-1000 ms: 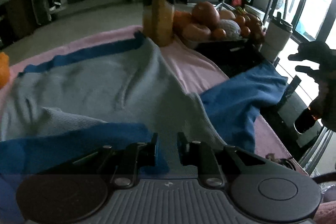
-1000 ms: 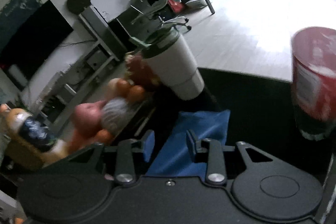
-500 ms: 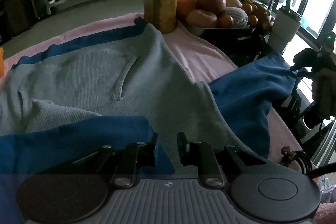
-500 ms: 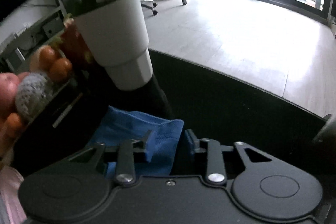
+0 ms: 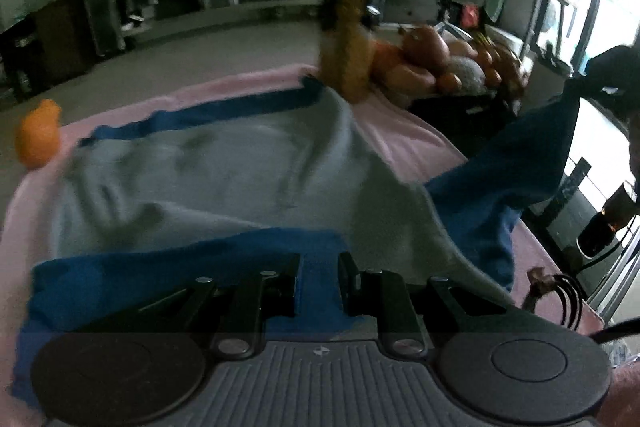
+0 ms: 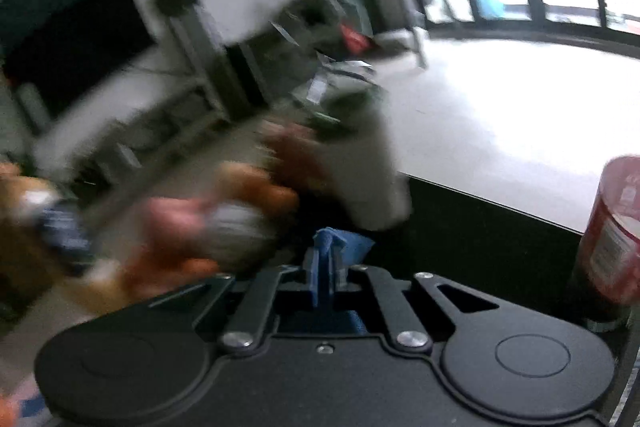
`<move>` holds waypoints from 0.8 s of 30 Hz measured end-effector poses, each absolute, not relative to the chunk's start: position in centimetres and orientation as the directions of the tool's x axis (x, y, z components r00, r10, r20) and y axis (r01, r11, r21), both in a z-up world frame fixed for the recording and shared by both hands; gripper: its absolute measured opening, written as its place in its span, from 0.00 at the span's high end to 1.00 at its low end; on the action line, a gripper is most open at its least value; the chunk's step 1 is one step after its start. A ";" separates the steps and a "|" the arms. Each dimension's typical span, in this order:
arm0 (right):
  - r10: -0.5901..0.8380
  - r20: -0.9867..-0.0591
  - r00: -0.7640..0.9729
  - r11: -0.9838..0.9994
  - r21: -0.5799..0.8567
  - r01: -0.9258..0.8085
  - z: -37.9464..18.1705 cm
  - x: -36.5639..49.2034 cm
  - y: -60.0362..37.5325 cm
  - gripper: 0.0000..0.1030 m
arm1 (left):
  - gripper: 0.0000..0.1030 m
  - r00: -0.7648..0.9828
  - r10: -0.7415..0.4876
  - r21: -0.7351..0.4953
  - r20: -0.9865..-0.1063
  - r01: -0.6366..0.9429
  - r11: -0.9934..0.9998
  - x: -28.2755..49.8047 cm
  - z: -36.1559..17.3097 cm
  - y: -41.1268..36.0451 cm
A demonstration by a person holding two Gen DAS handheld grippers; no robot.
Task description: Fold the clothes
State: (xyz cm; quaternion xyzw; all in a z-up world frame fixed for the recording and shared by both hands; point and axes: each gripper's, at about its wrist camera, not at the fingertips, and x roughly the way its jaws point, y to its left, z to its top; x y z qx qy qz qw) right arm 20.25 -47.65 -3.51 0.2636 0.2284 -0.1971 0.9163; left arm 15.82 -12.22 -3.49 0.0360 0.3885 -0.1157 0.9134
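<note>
Right hand-held gripper (image 6: 325,269) clenched on raised blue sleeve (image 6: 344,245), left hand-held gripper (image 5: 318,277) pinching blue hem (image 5: 180,263)

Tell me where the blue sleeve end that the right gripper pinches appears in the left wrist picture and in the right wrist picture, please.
Left wrist view: the blue sleeve stretches up toward the right edge, its tip at the dark right gripper.
Right wrist view: the same cloth stands low in the middle, with the right gripper shut on it.
Shared landmark: the fruit pile, seen at centre left in the right wrist view.
</note>
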 end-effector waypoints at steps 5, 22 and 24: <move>-0.092 -0.428 0.899 0.869 0.407 0.282 2.8 16.7 -37.3 0.96 | 0.82 0.743 -0.097 0.027 -0.662 0.154 0.988 12.5 -0.4 -4.4; 0.384 -0.622 0.682 0.872 0.487 -0.046 0.6 15.8 -5.2 0.89 | 0.80 0.767 0.019 -0.206 -0.641 -0.196 0.959 10.0 -2.1 15.6; 0.418 -0.641 0.644 0.857 0.514 -0.044 -0.5 15.7 -5.9 0.82 | 0.80 0.761 0.008 -0.228 -0.649 -0.205 0.952 10.0 -2.3 16.0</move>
